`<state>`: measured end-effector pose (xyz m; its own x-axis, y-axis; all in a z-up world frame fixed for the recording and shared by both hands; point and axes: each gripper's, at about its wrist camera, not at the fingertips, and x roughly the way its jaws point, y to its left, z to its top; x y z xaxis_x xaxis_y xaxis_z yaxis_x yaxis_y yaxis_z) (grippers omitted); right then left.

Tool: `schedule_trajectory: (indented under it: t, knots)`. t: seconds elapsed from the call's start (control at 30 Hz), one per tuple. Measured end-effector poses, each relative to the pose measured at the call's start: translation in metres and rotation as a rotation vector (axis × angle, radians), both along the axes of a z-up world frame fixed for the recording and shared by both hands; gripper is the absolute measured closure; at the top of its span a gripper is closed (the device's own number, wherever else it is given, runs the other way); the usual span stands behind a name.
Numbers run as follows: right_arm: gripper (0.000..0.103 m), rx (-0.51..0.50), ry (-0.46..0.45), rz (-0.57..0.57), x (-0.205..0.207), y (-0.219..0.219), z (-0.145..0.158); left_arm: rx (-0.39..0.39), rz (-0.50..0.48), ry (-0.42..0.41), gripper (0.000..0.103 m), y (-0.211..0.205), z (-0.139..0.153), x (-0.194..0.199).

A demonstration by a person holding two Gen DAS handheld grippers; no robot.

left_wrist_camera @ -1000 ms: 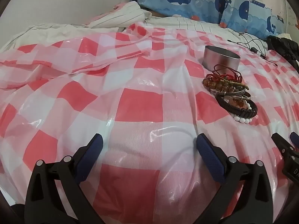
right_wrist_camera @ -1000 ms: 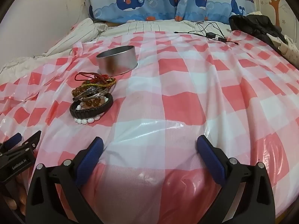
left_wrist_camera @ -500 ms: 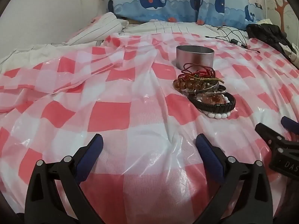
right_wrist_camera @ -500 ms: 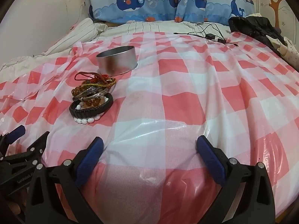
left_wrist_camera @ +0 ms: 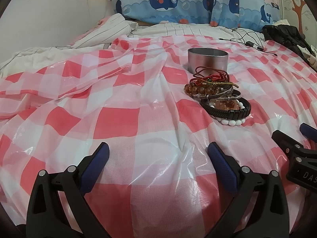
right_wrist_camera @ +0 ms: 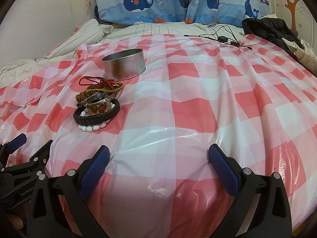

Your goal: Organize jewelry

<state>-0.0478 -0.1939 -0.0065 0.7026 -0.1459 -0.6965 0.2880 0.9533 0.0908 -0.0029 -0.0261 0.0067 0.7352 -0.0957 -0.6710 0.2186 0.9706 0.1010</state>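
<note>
A: Bracelets (left_wrist_camera: pixel 218 97), heaped in one tangle on the bed's checked plastic sheet (left_wrist_camera: pixel 118 119), just in front of the open metal tin (left_wrist_camera: pixel 207 61). Black braided band (left_wrist_camera: pixel 227 112) lowest and nearest, white beads (left_wrist_camera: pixel 232 122) peeking from under it, amber beads and silver bangles (right_wrist_camera: pixel 99 97) stacked above, red cords (right_wrist_camera: pixel 93 80) on top at the tin's side.

B: Nothing in the tin so far?

A: Cannot tell; inside mostly hidden from both views. Pile untouched by the look of it, so very likely the opening step, the approach.

B: And the fingers?

A: Left gripper (left_wrist_camera: pixel 158 165) spread wide, holding nothing, low over the sheet and short of the pile. Right gripper (right_wrist_camera: pixel 158 167) likewise wide and empty, pile off to its left.

B: Next move, then?

A: Probably closing in on one piece. Black band looks easiest: outermost, thick, stiff edge. Needs one finger inside the loop, one outside, then a lift clear of the beads. Risk of dragging the tangled cords along, or of the slick sheet bunching under the fingers.
</note>
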Motion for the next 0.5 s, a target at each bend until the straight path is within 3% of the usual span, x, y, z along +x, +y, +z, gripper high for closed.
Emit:
schedule_trajectory:
  t: [0.5]
  knots:
    - [0.007, -0.003, 0.0, 0.0, 0.0001, 0.0003, -0.0002, 0.003, 0.002, -0.005, 0.007, -0.0016, -0.0019, -0.0015]
